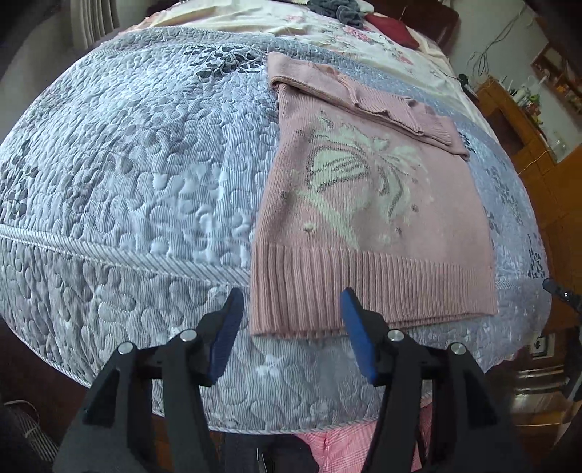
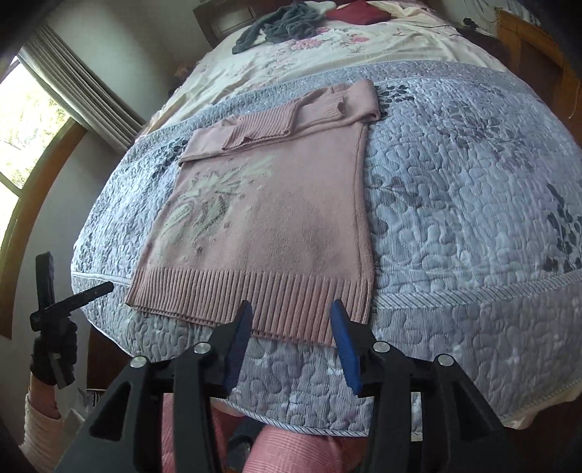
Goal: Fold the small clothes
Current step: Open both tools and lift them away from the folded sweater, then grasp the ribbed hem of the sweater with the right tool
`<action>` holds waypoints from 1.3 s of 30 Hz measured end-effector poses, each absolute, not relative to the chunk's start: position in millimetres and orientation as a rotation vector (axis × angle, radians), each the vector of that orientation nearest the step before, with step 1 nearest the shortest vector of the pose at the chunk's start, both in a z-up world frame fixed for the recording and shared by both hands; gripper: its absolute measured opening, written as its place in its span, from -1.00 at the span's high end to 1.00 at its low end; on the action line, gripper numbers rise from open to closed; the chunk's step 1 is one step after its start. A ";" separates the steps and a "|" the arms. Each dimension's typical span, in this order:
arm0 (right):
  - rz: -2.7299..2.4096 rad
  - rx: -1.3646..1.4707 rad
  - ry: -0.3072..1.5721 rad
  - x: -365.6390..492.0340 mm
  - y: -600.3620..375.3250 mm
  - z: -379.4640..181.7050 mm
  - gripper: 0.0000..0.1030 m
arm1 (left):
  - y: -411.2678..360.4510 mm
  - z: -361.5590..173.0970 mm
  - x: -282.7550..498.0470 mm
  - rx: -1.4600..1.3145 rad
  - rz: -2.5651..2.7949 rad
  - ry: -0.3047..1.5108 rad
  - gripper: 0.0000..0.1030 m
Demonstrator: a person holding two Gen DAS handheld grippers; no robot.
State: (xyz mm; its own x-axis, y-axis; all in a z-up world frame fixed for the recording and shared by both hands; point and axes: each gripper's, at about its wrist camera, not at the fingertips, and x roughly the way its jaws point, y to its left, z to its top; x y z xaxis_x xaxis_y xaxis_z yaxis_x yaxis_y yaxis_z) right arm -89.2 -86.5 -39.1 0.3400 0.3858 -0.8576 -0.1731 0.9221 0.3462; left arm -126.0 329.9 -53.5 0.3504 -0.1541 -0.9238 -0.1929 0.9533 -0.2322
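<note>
A pink knitted sweater with a pale flower pattern lies flat on the quilted blue-grey bedspread. Both sleeves are folded across its far end, and its ribbed hem faces me. My left gripper is open, hovering just in front of the hem's left corner with nothing between its blue pads. My right gripper is open too, just short of the hem's right half, holding nothing. The left gripper also shows in the right wrist view at far left, held by a gloved hand.
Grey clothes and a dark red cushion lie at the far end of the bed on a floral sheet. A wooden bed frame and a window with blinds are on the left; wooden shelves stand on the right.
</note>
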 end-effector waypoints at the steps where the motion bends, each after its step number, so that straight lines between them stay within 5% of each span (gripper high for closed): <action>1: 0.359 0.206 1.182 -91.6 -85.6 -44.8 0.10 | 330.4 -55.8 -131.5 -0.335 0.028 1.222 -0.10; 17: 0.339 0.394 1.352 -79.8 -109.4 -159.4 0.04 | 347.2 -110.1 -143.0 -0.500 0.029 1.326 -0.12; 25: 0.417 0.398 1.362 -76.9 -107.4 -161.7 0.03 | 335.2 -131.7 -118.5 -0.522 0.027 1.349 -0.02; 32: 0.408 0.444 1.380 -68.5 -111.8 -167.3 0.25 | 349.9 -137.2 -121.9 -0.641 0.042 1.321 0.17; 39: 0.352 0.390 1.318 -71.6 -123.1 -149.4 0.00 | 342.9 -125.0 -126.9 -0.498 0.065 1.315 0.03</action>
